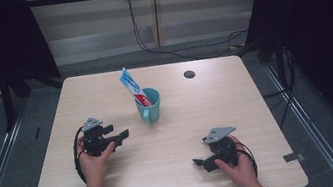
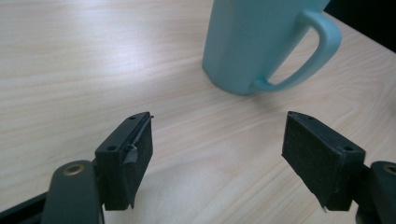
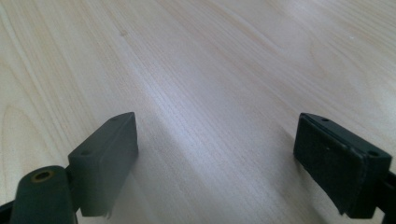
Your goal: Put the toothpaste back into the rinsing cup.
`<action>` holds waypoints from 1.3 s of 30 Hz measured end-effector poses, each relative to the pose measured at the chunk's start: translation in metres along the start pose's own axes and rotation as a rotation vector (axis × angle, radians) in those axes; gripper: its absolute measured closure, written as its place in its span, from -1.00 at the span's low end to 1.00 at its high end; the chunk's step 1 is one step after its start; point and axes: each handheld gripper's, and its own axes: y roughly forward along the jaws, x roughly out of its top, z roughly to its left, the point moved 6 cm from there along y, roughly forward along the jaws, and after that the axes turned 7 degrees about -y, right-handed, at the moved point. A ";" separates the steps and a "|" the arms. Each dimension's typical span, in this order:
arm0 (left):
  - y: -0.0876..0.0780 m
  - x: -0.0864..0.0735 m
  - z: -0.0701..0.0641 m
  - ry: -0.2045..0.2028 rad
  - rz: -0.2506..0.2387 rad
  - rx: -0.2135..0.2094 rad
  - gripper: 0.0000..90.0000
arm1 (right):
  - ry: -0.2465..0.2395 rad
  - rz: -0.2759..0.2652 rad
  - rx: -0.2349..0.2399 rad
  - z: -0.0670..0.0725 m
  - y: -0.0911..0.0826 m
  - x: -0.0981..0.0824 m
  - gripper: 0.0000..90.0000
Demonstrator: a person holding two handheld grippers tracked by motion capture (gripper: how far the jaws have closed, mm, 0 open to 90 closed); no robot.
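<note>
A light blue mug (image 1: pixel 149 105) stands upright near the middle of the wooden table (image 1: pixel 205 97), its handle toward the front. A toothpaste tube (image 1: pixel 132 86), blue, white and red, leans out of it to the back left. My left gripper (image 1: pixel 123 134) is a short way left of the mug and points at it, jaws open and empty. In the left gripper view the mug (image 2: pixel 254 42) rises just beyond the open left gripper (image 2: pixel 217 149), handle to the right. My right gripper (image 1: pixel 198 162) rests low at the front right, open, with bare tabletop between its jaws (image 3: pixel 217 158).
A small dark round hole (image 1: pixel 189 74) sits in the tabletop at the back right. Black cables (image 1: pixel 162 48) lie on the floor behind the table. Tape marks (image 1: pixel 293 157) lie near the front corners.
</note>
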 end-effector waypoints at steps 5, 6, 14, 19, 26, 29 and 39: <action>-0.004 -0.009 -0.001 0.008 0.018 0.002 -0.46 | 0.000 0.000 0.000 0.000 0.000 0.000 -0.71; -0.004 -0.011 -0.002 0.007 0.021 -0.001 -0.46 | 0.000 0.000 0.000 0.000 0.000 0.000 -0.71; -0.005 -0.025 -0.005 0.063 0.073 0.021 -0.46 | 0.000 0.000 0.000 0.000 0.000 0.000 -0.71; -0.005 -0.030 -0.009 0.092 0.105 0.022 -0.47 | 0.000 0.000 0.000 0.000 0.000 0.000 -0.71; -0.005 -0.035 -0.013 0.132 0.147 0.035 -0.49 | 0.000 0.000 0.000 0.000 0.000 0.000 -0.71; -0.005 -0.036 -0.013 0.139 0.163 0.045 -0.50 | 0.000 0.000 0.000 0.000 0.000 0.000 -0.71; -0.001 -0.043 -0.021 0.281 0.232 0.065 -0.73 | 0.000 0.000 0.000 0.000 0.000 0.000 -0.71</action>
